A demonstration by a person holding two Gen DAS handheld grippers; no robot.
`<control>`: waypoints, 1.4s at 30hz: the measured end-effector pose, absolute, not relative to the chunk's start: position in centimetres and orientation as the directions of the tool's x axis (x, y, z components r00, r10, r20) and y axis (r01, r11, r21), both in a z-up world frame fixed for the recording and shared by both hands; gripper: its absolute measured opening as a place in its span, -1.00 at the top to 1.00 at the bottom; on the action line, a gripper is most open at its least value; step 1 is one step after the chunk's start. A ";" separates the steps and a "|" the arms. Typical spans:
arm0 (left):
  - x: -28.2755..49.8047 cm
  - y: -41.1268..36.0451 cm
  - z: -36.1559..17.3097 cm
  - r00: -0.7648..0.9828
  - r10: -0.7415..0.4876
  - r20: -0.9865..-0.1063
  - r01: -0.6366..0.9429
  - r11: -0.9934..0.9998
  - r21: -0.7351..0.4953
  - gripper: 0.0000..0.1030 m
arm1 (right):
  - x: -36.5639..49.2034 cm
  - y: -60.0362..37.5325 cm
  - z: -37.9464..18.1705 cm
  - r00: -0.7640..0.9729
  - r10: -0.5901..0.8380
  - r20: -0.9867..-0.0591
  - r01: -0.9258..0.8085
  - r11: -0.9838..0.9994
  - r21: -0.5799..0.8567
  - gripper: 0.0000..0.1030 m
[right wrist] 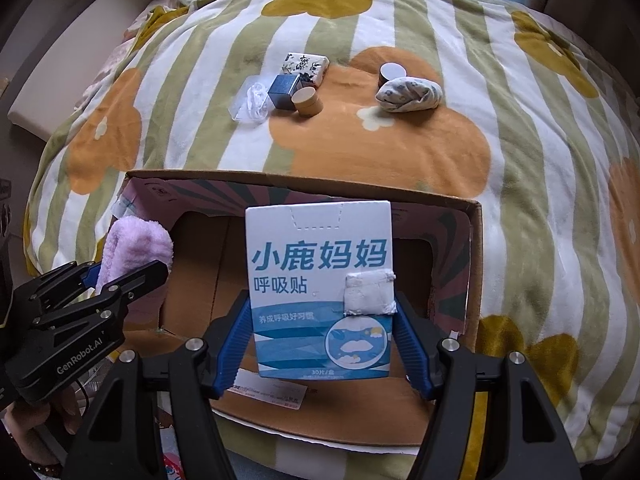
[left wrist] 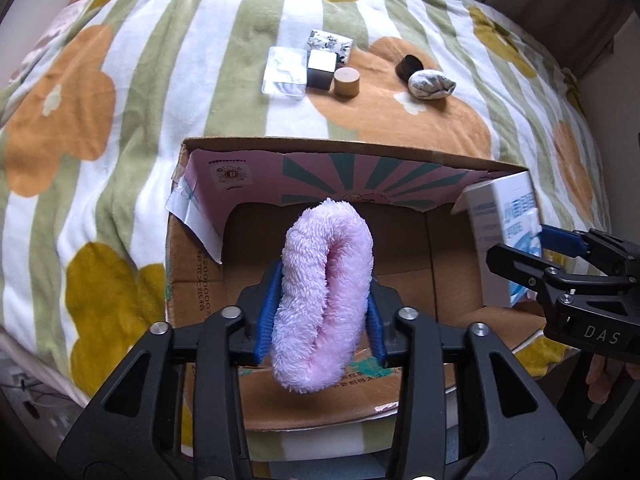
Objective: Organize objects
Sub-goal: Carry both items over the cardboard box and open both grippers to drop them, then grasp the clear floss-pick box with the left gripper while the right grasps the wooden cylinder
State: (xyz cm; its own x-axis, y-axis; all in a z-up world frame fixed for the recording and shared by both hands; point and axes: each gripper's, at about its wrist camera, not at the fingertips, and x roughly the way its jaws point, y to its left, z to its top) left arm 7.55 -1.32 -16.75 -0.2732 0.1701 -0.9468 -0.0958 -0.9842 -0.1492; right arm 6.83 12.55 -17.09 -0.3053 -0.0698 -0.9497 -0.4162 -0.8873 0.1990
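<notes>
My left gripper (left wrist: 322, 320) is shut on a fluffy pink towel roll (left wrist: 326, 296) and holds it over the open cardboard box (left wrist: 352, 146). My right gripper (right wrist: 322, 336) is shut on a white and blue carton (right wrist: 320, 292) with Chinese print, also held over the box (right wrist: 304, 184). The carton shows at the right edge of the left wrist view (left wrist: 504, 216), and the towel roll at the left of the right wrist view (right wrist: 136, 248). The box floor under both looks bare.
On the flowered blanket (left wrist: 120, 128) beyond the box lie a clear plastic case (left wrist: 285, 72), a dark cube (left wrist: 320, 69), a wooden cylinder (left wrist: 346, 82), a patterned packet (left wrist: 330, 43), a dark round lid (left wrist: 409, 66) and a rolled patterned cloth (left wrist: 431, 84).
</notes>
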 end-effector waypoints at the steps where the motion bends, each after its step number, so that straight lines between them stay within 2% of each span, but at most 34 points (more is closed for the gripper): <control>1: 7.6 -1.2 -16.8 -0.274 0.160 -0.948 -0.098 -0.986 -0.138 -0.73 | 7.0 12.6 -17.2 -0.300 -0.061 -0.952 -0.428 -0.883 0.191 -0.41; 2: 7.7 -1.3 -16.7 -0.281 0.158 -0.947 -0.099 -0.986 -0.136 -0.97 | 7.1 12.7 -17.3 -0.300 -0.062 -0.952 -0.435 -0.879 0.195 -0.56; 6: 8.0 -1.8 -16.8 -0.292 0.183 -0.939 -0.093 -0.982 -0.163 -1.00 | 7.7 12.9 -17.8 -0.273 -0.070 -0.960 -0.425 -0.886 0.185 -0.76; 28: 7.1 -3.4 -15.1 -0.297 0.193 -0.935 -0.100 -0.980 -0.170 -1.00 | 7.7 13.5 -17.2 -0.253 -0.074 -0.965 -0.445 -0.876 0.184 -0.77; 37: 4.2 -3.7 -13.2 -0.350 0.189 -0.918 -0.138 -0.979 -0.149 -1.00 | 5.8 14.5 -15.2 -0.307 -0.042 -0.951 -0.408 -0.897 0.171 -0.77; 42: 0.5 -4.5 -11.6 -0.370 0.192 -0.909 -0.181 -0.975 -0.133 -1.00 | 3.5 15.6 -12.7 -0.373 -0.017 -0.928 -0.328 -0.933 0.149 -0.77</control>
